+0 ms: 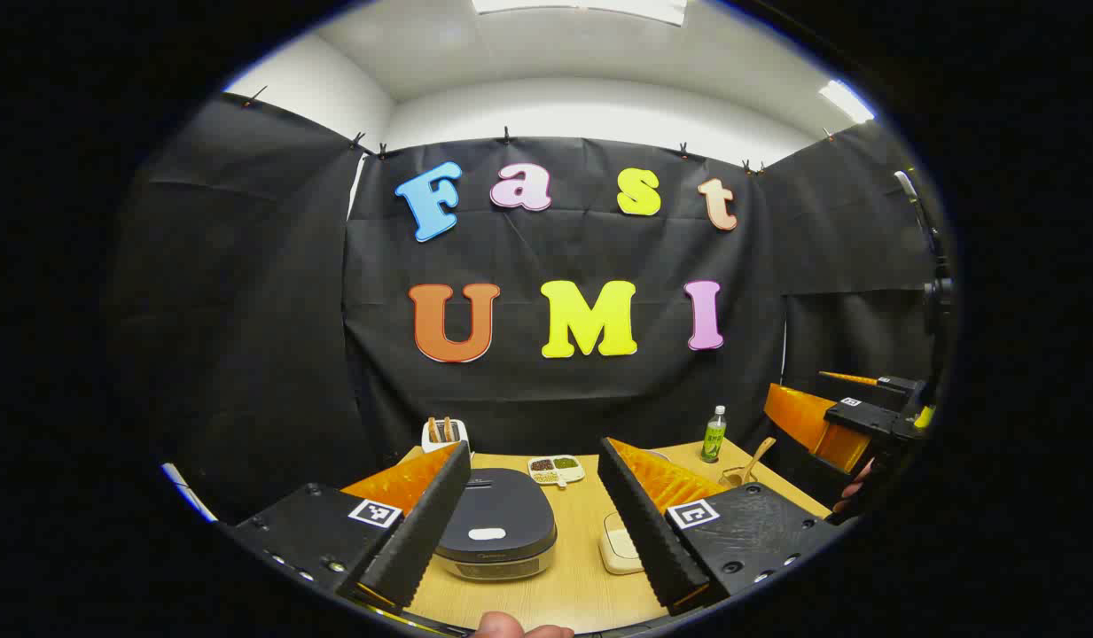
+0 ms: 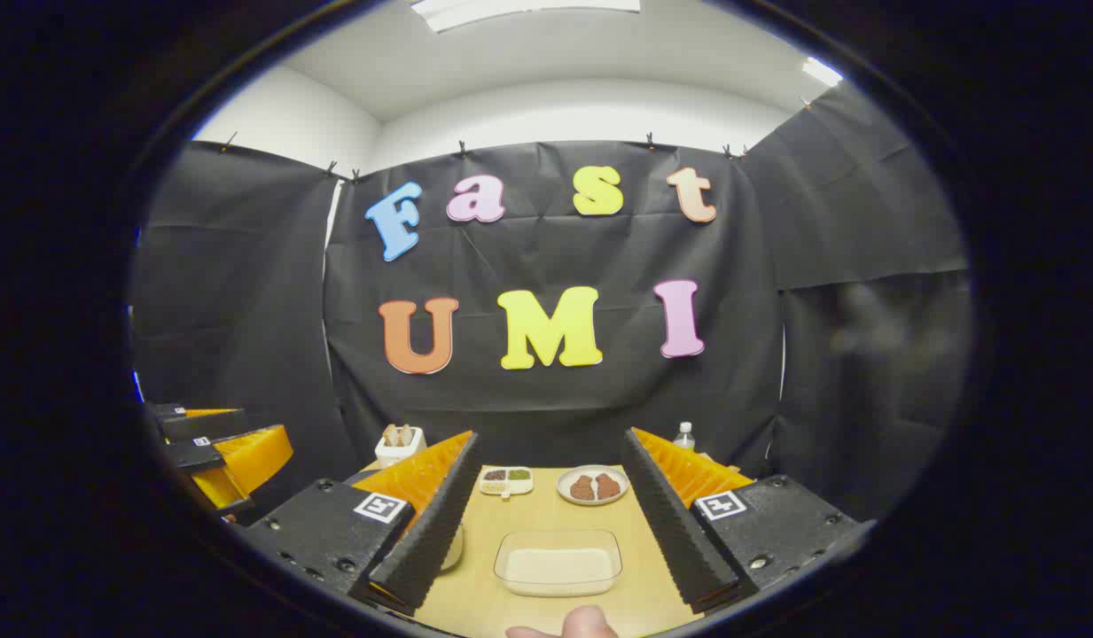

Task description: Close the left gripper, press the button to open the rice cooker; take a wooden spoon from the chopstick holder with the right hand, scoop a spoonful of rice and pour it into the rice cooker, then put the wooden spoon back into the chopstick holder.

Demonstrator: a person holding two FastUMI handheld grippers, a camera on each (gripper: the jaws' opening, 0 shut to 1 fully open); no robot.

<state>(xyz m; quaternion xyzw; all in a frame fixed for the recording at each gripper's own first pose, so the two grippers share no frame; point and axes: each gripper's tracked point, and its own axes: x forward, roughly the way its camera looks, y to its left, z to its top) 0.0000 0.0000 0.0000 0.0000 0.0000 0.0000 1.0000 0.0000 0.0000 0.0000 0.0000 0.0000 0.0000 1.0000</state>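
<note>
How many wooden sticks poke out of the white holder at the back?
2. The left handle and the right handle stand side by side in the white holder, behind the rice cooker. Shorter ones could be hidden inside.

Left gripper (image 1: 533,514), jaws apart, over wooden table (image 1: 573,585): closed rice cooker (image 1: 495,525); chopstick holder (image 1: 445,434); divided dish (image 1: 556,469); green bottle (image 1: 714,435); wooden spoon (image 1: 752,465); right gripper (image 1: 852,412).

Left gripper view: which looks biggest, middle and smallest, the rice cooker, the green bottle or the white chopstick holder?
1. The dark grey rice cooker with its closed lid looks by far the biggest, though it sits nearest the camera.
2 and 3. The green plastic bottle and the white chopstick holder look about alike, so I won't rank them.
</note>
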